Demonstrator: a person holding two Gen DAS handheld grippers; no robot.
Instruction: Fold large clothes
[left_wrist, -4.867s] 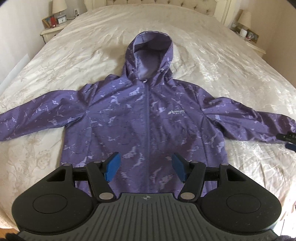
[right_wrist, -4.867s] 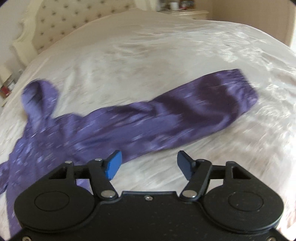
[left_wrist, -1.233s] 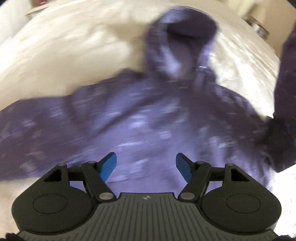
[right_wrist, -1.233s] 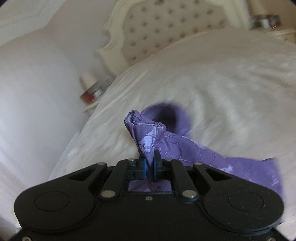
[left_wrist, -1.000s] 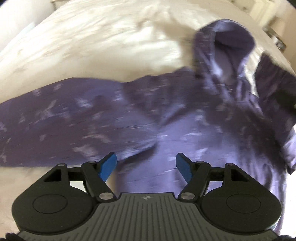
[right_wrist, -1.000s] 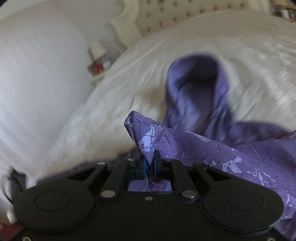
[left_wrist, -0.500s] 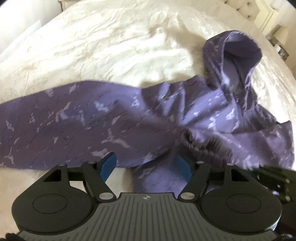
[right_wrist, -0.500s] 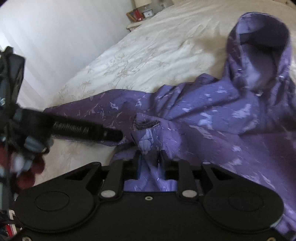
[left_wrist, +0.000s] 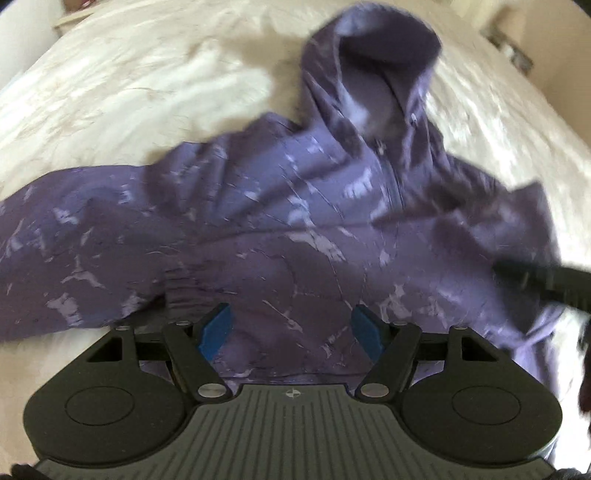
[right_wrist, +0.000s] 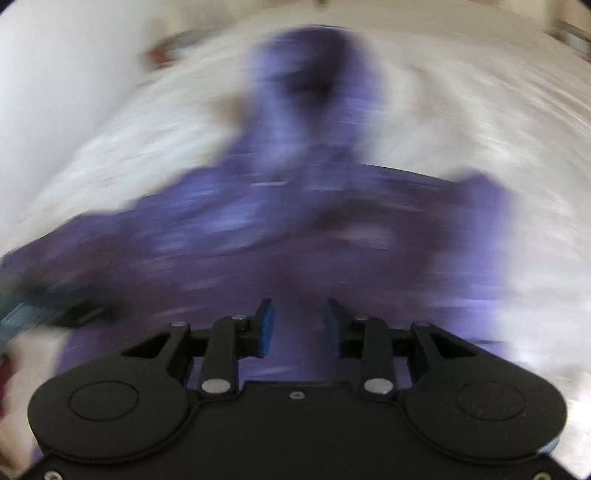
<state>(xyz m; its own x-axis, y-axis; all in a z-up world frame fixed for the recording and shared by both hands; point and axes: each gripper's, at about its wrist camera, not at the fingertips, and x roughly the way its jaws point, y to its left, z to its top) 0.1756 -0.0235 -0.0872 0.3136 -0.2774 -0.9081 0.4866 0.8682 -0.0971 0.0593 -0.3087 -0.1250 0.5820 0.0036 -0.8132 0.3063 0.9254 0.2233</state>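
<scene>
A purple hooded jacket (left_wrist: 295, 229) with pale marbled marks lies face up on the bed, hood (left_wrist: 373, 70) at the far end. One sleeve is folded across the chest, its elastic cuff (left_wrist: 181, 291) just left of my left gripper. The other sleeve (left_wrist: 74, 251) stretches out to the left. My left gripper (left_wrist: 290, 332) is open and empty, low over the jacket's body. My right gripper (right_wrist: 299, 328) is open with nothing between its pads, above the same jacket (right_wrist: 280, 236); this view is heavily blurred. The right tool's black body (left_wrist: 546, 280) shows at the right edge of the left wrist view.
The cream patterned bedspread (left_wrist: 129, 85) surrounds the jacket on all sides. A bedside table with small items (left_wrist: 509, 51) sits at the far right corner. A white wall (right_wrist: 55, 92) runs along the left of the bed.
My right gripper has let go of the sleeve cuff, opened and pulled back from it. The sleeve now lies folded across the chest. My left gripper has swung to face the jacket's middle.
</scene>
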